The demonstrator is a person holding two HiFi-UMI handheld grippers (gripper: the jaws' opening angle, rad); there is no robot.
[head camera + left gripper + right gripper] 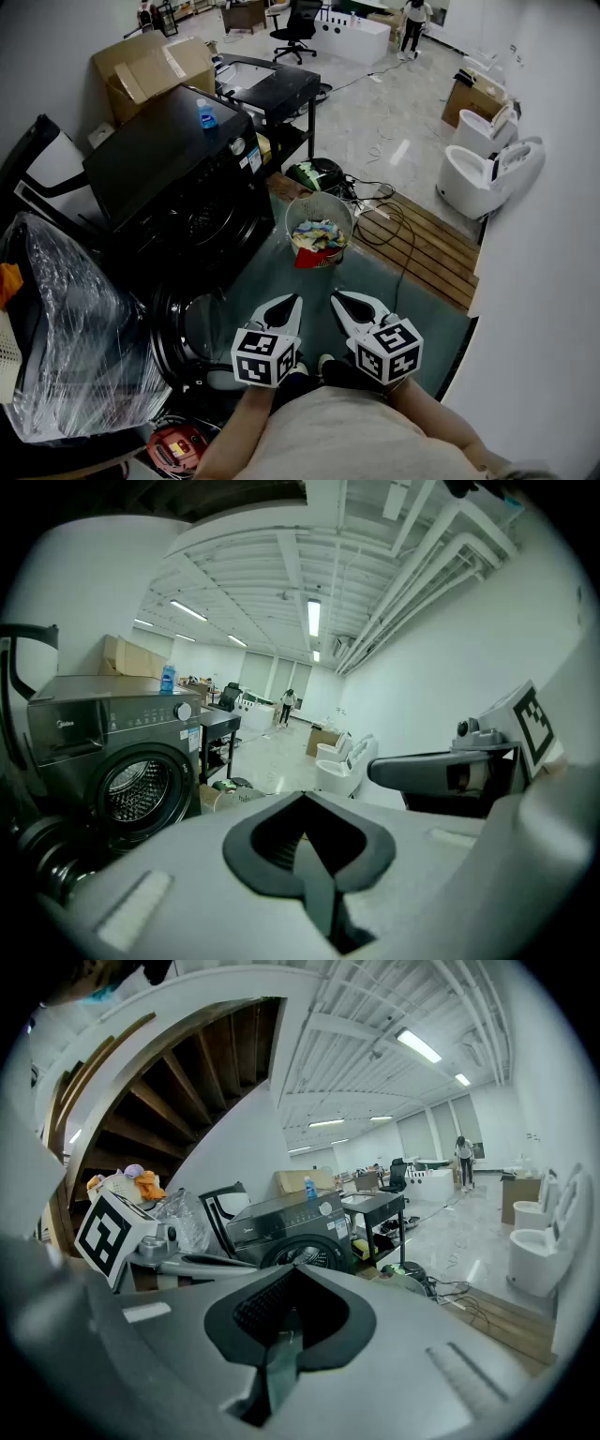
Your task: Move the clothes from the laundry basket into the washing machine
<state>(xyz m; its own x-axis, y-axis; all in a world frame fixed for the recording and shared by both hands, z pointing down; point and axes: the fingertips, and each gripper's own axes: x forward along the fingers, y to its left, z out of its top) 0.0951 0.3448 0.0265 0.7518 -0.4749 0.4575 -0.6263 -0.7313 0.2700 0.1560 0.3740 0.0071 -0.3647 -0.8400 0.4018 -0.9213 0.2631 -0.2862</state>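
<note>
The laundry basket (319, 214), a pale round tub, stands on the green floor mat right of the washing machine, with colourful clothes (317, 236) piled inside. The black front-loading washing machine (178, 178) has its round door (183, 333) swung open toward me. In the left gripper view its drum (136, 787) shows, with the basket's rim (234, 797) beside it. My left gripper (292, 300) and right gripper (339, 298) hover side by side, short of the basket, both shut with nothing between the jaws. The left gripper (303, 799) and the right gripper (291, 1274) each show closed pads.
A blue bottle (206, 114) stands on the machine. Behind it are a black table (272, 89) and cardboard boxes (150, 70). A wooden pallet (427, 239) with cables lies right of the basket. White toilets (483, 169) line the right wall. A plastic-wrapped bundle (66, 328) sits at my left.
</note>
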